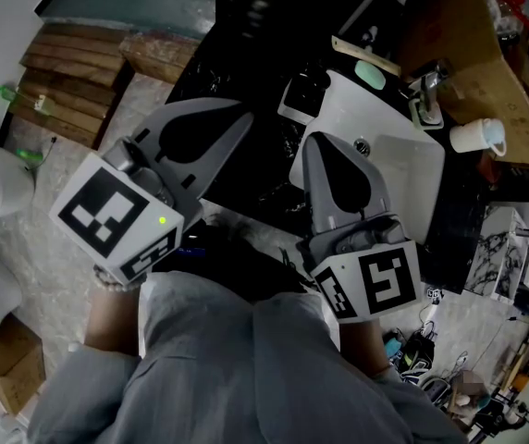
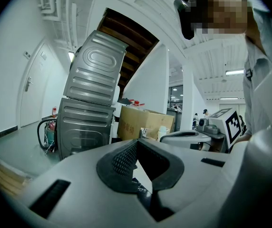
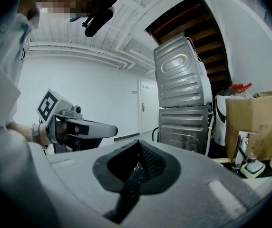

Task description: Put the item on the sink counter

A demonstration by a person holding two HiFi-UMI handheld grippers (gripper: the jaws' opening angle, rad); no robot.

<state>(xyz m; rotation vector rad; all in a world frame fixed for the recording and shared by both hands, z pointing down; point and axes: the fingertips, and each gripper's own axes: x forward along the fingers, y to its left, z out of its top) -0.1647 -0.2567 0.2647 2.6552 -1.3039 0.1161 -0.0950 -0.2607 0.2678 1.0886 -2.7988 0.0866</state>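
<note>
Both grippers are held up in front of the person, above the black sink counter (image 1: 246,169). In the head view my left gripper (image 1: 246,118) points toward the counter with its jaws together and nothing between them. My right gripper (image 1: 313,141) hangs over the near rim of the white basin (image 1: 399,155), also shut and empty. The left gripper view shows its pads (image 2: 126,156) meeting, and the right gripper view shows the same for its pads (image 3: 148,160). No item is held by either gripper.
A faucet (image 1: 428,86), a green soap bar (image 1: 371,72) and a white mug (image 1: 475,135) stand round the basin. A cardboard box (image 1: 468,49) sits behind it. Wooden steps (image 1: 70,81) lie at the far left. Stacked metal appliances (image 2: 91,103) rise beyond.
</note>
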